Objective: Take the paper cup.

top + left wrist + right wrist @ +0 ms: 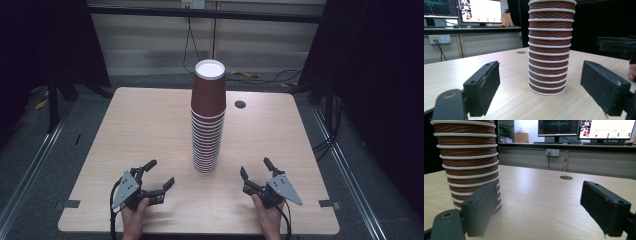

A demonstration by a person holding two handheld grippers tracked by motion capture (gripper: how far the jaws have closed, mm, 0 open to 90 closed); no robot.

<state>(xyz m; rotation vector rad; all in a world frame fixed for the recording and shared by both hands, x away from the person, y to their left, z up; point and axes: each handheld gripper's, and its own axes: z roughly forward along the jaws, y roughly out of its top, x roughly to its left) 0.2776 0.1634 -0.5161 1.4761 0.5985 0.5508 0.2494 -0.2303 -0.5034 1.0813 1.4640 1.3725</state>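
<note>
Nothing started: my left gripper (159, 174) and right gripper (255, 169) rest wide, empty, near the table's (140, 130) front edge, cup stack (207, 120) untouched.

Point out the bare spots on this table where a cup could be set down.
The table is bare left of the cup stack to its left edge, and right of the stack to the right edge, apart from a small round hole. The near edge is crowded: the left tongs and right tongs rest there, jaws apart.

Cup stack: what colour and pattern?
Brown with slanted ribbing and white rolled rims; the stack of cups shows it best in the left gripper view.
</note>
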